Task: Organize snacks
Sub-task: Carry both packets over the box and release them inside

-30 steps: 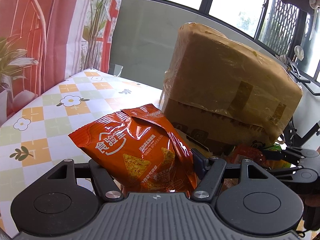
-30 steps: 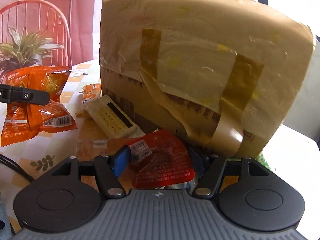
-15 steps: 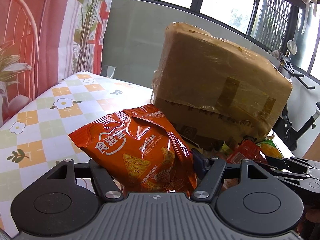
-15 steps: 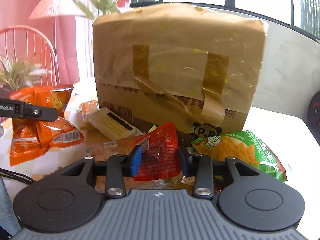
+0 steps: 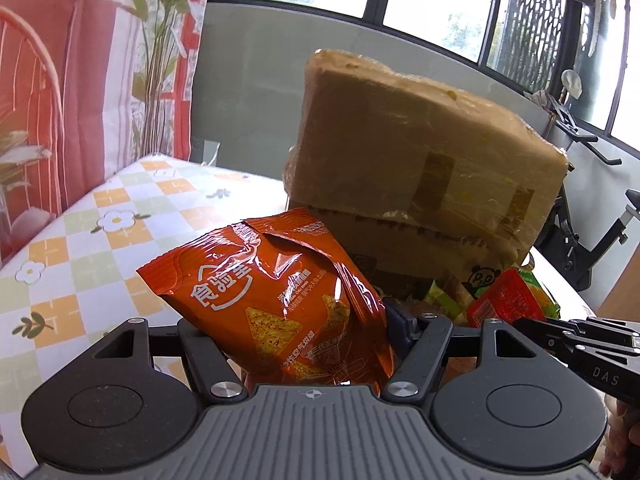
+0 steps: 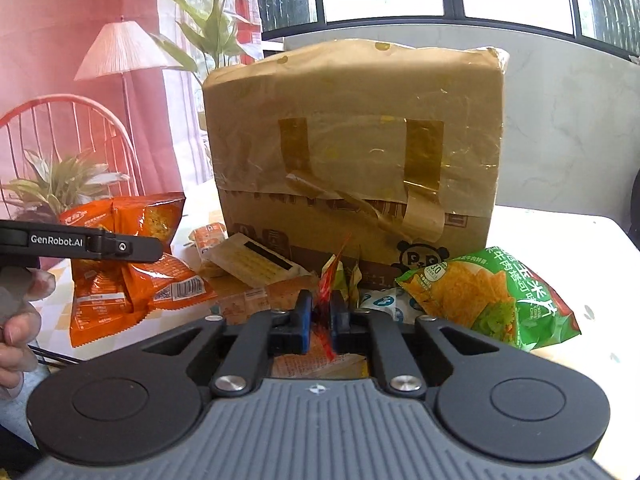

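My left gripper (image 5: 292,320) is shut on an orange chip bag (image 5: 276,292) and holds it above the checked tablecloth (image 5: 100,240). In the right wrist view that bag (image 6: 120,268) hangs at the left under the left gripper (image 6: 154,246). My right gripper (image 6: 320,314) is shut on a thin red snack packet (image 6: 326,280), seen edge-on between the blue pads. From the left wrist view the red packet (image 5: 504,300) shows flat, sticking up from the right gripper (image 5: 532,330). Both are in front of a taped cardboard box (image 6: 352,152).
A green chip bag (image 6: 488,296), a pale cracker pack (image 6: 256,260) and a small orange packet (image 6: 208,238) lie at the box's foot. A red wire chair (image 6: 80,132) and potted plant stand left. A person's hand (image 6: 16,332) grips the left tool.
My right gripper's jaws closed from wide to tight on the red packet, which turned from face-on to edge-on, and the gripper drew back and rose a little. The left gripper barely moved.
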